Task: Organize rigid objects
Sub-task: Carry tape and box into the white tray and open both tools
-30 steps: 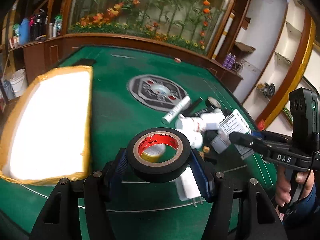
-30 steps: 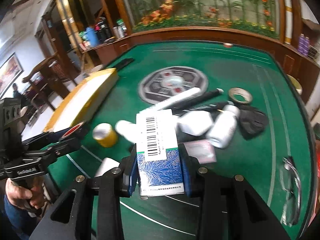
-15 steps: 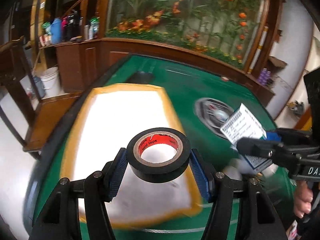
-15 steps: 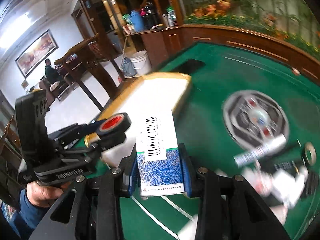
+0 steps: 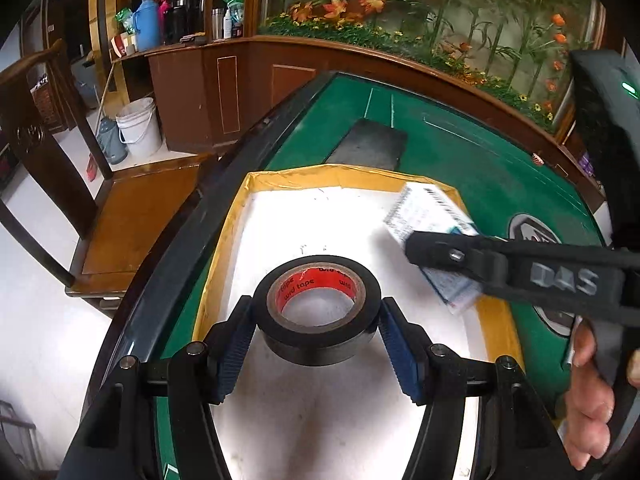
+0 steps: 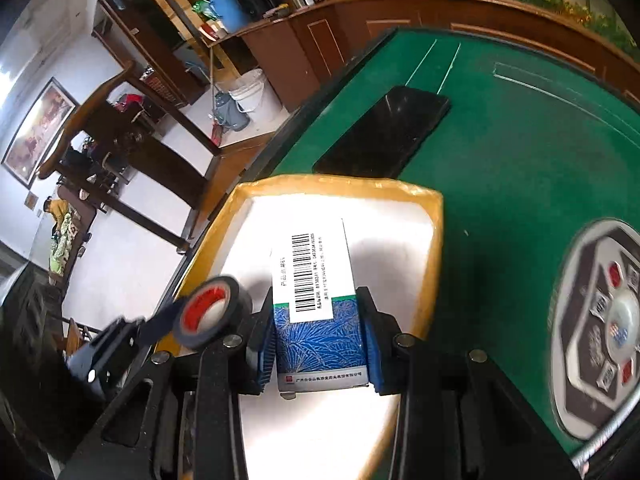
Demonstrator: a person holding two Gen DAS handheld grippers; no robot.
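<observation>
Tray [image 5: 224, 248] sits at table [image 5: 460, 152] edge. Tape roll [image 5: 318, 320] above tray's near middle; medicine box [image 6: 316, 300] over tray, right of the roll. Phone [image 6: 384, 132] lies just behind tray. Chair [image 5: 132, 216] left of tray, off table.

One tape roll [image 5: 318, 314], one box [image 6: 318, 300], one tray [image 5: 344, 174], one phone [image 6: 384, 132].
</observation>
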